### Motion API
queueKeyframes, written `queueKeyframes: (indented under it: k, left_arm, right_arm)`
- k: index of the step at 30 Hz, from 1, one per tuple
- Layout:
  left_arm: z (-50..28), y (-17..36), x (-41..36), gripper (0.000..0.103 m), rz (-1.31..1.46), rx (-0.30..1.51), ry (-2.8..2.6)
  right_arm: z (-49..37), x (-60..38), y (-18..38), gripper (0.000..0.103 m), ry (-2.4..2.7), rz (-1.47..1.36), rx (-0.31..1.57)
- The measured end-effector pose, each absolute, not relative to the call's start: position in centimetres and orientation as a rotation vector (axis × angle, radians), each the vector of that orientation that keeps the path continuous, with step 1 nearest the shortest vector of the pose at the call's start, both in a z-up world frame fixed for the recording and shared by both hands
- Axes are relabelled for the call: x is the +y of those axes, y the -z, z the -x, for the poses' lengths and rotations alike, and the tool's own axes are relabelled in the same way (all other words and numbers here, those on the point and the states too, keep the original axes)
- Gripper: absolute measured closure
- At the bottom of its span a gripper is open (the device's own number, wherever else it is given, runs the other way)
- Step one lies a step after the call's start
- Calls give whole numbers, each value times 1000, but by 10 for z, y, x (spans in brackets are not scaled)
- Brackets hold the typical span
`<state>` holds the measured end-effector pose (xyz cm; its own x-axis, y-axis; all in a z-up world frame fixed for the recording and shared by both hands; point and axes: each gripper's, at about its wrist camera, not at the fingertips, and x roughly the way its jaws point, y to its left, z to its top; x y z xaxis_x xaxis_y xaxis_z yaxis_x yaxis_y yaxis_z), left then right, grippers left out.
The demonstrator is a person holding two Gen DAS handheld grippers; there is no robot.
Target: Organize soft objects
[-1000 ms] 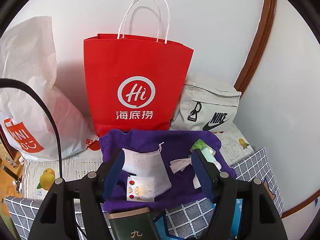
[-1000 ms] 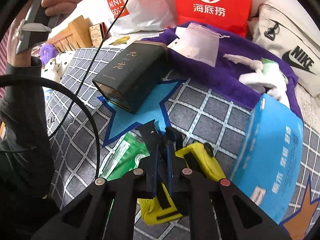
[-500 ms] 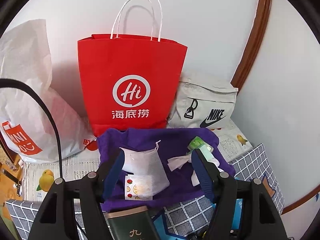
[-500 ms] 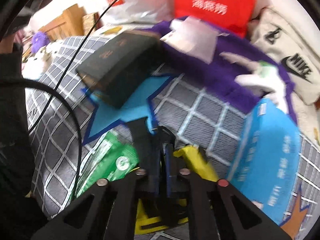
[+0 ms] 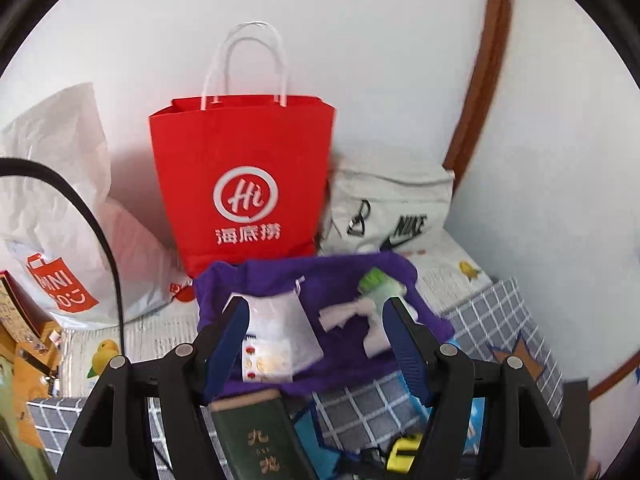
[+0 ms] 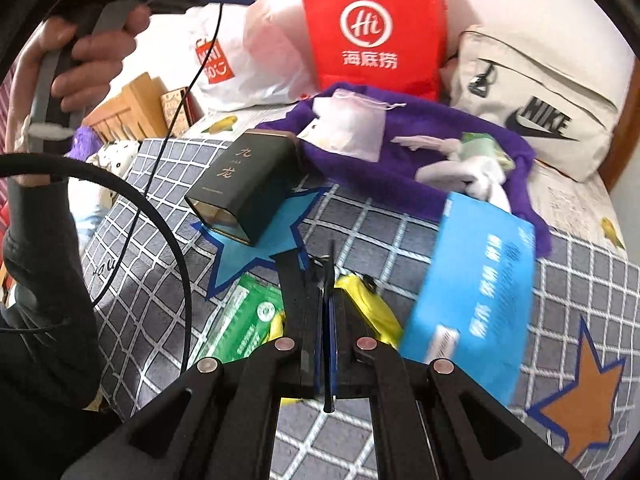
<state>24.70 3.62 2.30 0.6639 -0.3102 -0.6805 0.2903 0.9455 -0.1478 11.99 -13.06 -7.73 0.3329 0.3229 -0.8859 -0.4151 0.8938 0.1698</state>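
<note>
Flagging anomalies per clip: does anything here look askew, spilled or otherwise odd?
Yes: the dark green rectangular box lies tipped on its side, open end showing, on the checked grey blanket; crumpled white tissue is strewn over the purple cloth.

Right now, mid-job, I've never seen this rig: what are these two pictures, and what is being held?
There is no robot. A person holds a two-finger gripper in each hand, each with a camera looking along its fingers. In the left view, the left gripper is open and empty above a purple cloth, facing a red bag. In the right view, the right gripper is shut, seemingly pinching a dark strap of the yellow pouch. A dark green box and a blue pack also lie on the checked cover.
</note>
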Motion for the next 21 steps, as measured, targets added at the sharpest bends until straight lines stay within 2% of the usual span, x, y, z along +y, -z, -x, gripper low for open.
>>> queueKeyframes:
  k: [4, 9, 21]
  left_arm:
    - [-222, -20, 24, 36, -46, 808, 328]
    - [-173, 8, 22, 36, -70, 895, 305]
    - [-85, 138, -4, 34, -45, 1169, 307]
  right_arm:
    - [-106, -151, 71, 100, -454, 60, 1116]
    - [-89, -173, 71, 100, -399, 49, 1107]
    - [-58, -210, 59, 100, -369, -9, 1053]
